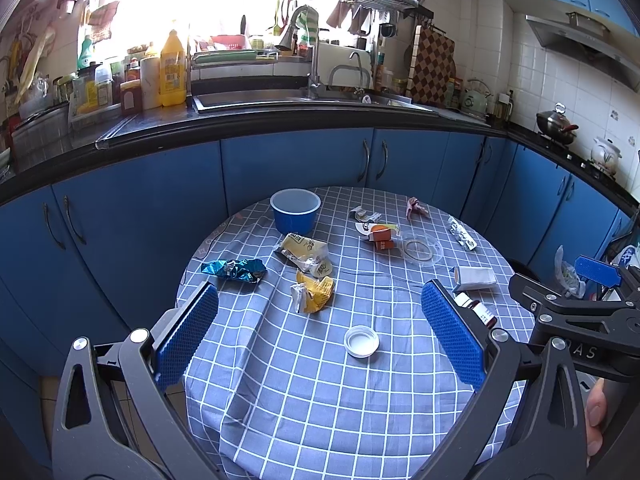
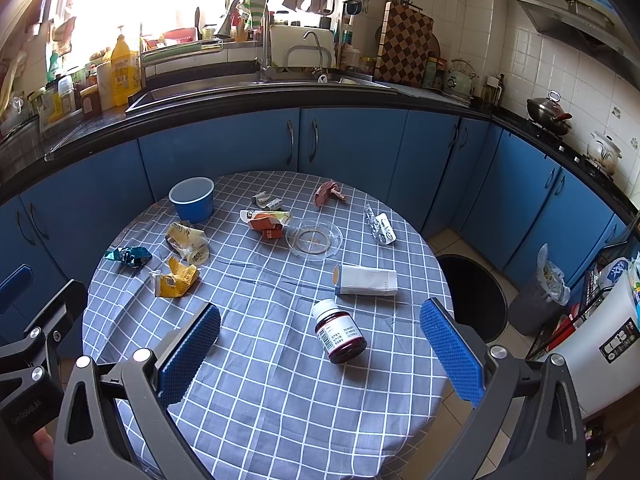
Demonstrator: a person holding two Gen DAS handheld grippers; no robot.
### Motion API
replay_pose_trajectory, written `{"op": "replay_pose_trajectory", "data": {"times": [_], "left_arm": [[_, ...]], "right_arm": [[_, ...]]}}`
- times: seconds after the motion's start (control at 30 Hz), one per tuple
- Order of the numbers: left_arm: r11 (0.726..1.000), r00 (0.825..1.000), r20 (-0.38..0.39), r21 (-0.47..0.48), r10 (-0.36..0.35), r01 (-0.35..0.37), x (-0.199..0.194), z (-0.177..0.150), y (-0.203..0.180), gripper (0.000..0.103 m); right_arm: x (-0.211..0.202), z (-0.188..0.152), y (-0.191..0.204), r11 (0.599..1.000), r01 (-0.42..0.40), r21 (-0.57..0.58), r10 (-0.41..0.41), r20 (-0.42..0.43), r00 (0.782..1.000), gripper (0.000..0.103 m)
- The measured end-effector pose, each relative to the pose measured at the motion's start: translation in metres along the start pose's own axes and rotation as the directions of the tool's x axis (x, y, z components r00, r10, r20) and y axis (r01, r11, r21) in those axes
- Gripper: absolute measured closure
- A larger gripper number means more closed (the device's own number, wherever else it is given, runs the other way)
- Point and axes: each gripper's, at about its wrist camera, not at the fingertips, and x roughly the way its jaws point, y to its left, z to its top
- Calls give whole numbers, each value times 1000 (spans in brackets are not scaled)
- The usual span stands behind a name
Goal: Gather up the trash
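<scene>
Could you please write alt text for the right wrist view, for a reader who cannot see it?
The open right gripper hovers over a round table in a blue checked cloth, its jaws framing a dark medicine bottle lying on its side. Beyond lie a white box, crumpled wrappers, a clear dish and a blue cup.

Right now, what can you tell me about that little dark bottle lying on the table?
The medicine bottle looks like dark reddish-brown glass or plastic, with a white screw cap and a white printed label too small to read. It lies on its side on the checked tablecloth, cap pointing away toward the white box, not touching it. It sits ahead of the open right gripper, untouched.
</scene>
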Motion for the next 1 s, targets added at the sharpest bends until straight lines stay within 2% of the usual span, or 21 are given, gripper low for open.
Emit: {"op": "replay_pose_trajectory", "data": {"times": [1.0], "left_arm": [[1000,1000,-8,-1,-3,3,3,-6,-1,3]], "right_arm": [[1,-2,1,1000,1,-1,-1,-2,1000,6]]}}
